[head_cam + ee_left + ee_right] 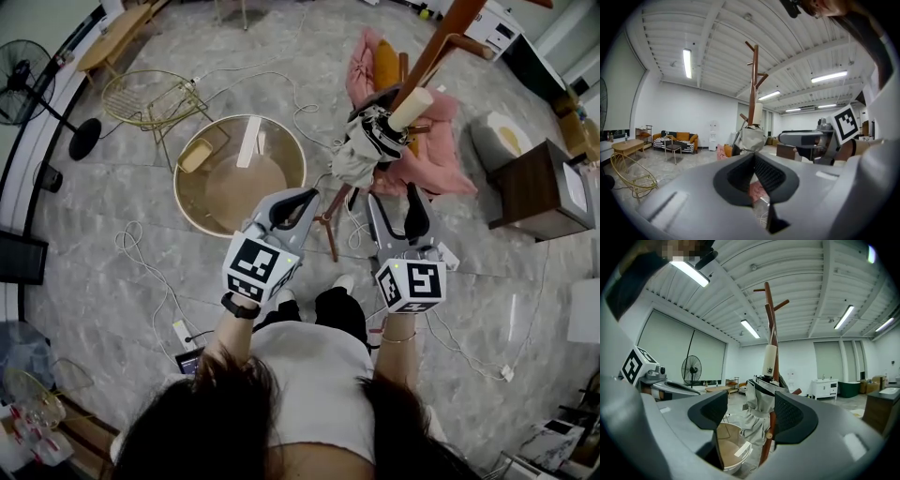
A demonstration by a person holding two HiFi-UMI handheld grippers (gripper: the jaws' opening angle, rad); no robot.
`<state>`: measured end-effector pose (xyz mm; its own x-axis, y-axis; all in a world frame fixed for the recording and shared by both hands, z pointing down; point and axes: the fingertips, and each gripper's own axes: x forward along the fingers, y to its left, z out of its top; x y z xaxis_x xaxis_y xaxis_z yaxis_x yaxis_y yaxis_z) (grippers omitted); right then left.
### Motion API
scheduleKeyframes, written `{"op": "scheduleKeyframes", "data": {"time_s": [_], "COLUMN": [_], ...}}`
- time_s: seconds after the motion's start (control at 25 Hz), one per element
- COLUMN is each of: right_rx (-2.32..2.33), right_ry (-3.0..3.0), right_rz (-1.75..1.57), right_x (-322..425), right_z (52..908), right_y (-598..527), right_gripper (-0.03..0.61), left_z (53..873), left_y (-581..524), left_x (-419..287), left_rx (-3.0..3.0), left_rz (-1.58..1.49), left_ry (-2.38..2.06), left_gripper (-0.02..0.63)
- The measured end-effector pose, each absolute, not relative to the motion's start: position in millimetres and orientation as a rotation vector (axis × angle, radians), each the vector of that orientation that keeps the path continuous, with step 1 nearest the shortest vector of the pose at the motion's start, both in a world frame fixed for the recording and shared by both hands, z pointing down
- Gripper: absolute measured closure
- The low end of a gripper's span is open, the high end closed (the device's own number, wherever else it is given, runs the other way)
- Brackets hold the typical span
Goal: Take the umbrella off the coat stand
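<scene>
A folded grey umbrella (359, 150) with a cream handle (410, 109) hangs on the brown wooden coat stand (441, 42). Both grippers are held out level toward it, a short way off. My left gripper (302, 199) points at the stand's foot, its pads meeting at the tips with nothing between them. My right gripper (394, 204) stands open and empty. In the right gripper view the umbrella (759, 413) shows beyond the gap between the jaws of the right gripper (751, 416). In the left gripper view the umbrella (751, 138) hangs just above the left gripper (753, 161).
A round tan tub (239, 173) sits on the floor left of the stand, with a gold wire chair (155, 98) behind it. Pink cloth (441, 155) lies right of the stand. A dark wooden cabinet (539, 192) stands at the right. Cables (141, 253) trail over the floor.
</scene>
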<state>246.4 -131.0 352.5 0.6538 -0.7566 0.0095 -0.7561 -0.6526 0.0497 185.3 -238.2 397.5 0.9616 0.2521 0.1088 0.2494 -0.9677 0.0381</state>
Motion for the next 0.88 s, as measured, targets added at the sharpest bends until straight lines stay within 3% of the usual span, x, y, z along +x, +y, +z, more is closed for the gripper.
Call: {"op": "scheduleKeyframes", "data": {"time_s": [0.56, 0.88], "right_rx": [2.895, 2.978], "right_ry": [-1.178, -1.068], "right_rz": [0.088, 0.152], "right_x": [285, 321], "right_z": [378, 400], "right_y": [-161, -172], "right_gripper": [0.176, 0.169], "left_z": [418, 433], "left_y": [-239, -248], "left_x": [176, 168], "left_rx": [3.068, 3.044], "left_rz": [0.232, 0.274], "left_ry": [0.416, 0.382], "left_gripper": [0.555, 0.555]}}
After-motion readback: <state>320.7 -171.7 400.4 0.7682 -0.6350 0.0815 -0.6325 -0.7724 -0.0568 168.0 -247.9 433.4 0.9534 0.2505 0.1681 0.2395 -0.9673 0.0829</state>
